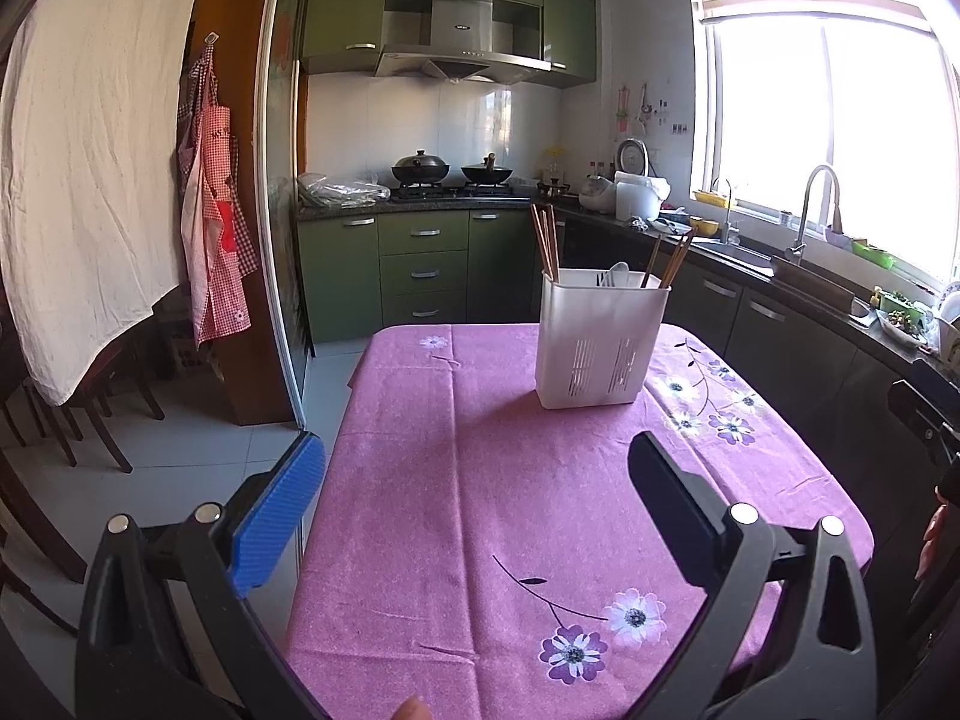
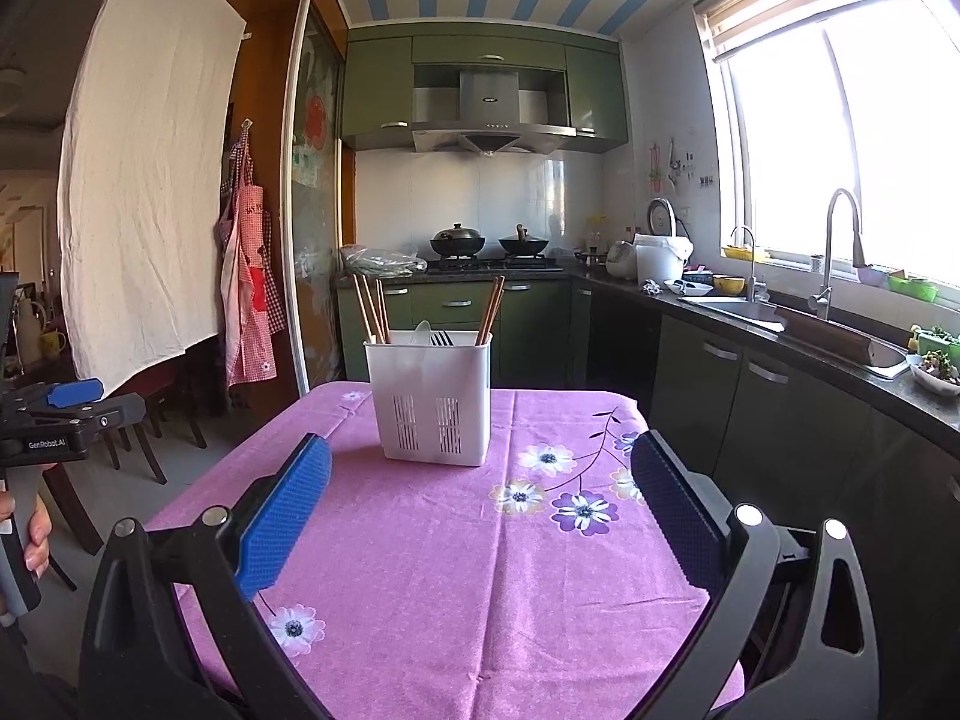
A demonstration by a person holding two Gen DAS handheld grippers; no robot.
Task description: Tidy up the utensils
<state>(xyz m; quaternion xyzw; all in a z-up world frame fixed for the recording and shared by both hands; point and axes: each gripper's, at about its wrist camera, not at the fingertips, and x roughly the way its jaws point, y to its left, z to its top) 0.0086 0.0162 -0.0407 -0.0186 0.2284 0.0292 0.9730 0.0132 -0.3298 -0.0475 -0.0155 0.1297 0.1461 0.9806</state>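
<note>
Both tongs open, empty, hovering over near desk (image 2: 456, 588).
We judge chopsticks (image 2: 489, 312) in far white caddy (image 2: 429, 402) light, stiff, slippery; we would pinch the upper shafts. Caddy may tip.

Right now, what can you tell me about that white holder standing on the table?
The holder is a white, plastic-looking rectangular caddy with two panels of vertical slots low on its front. It stands upright on the purple flowered tablecloth, toward the far end. Wooden chopsticks lean out at both ends; a pale spoon and fork tines show in the middle. Neither gripper touches it.
</note>
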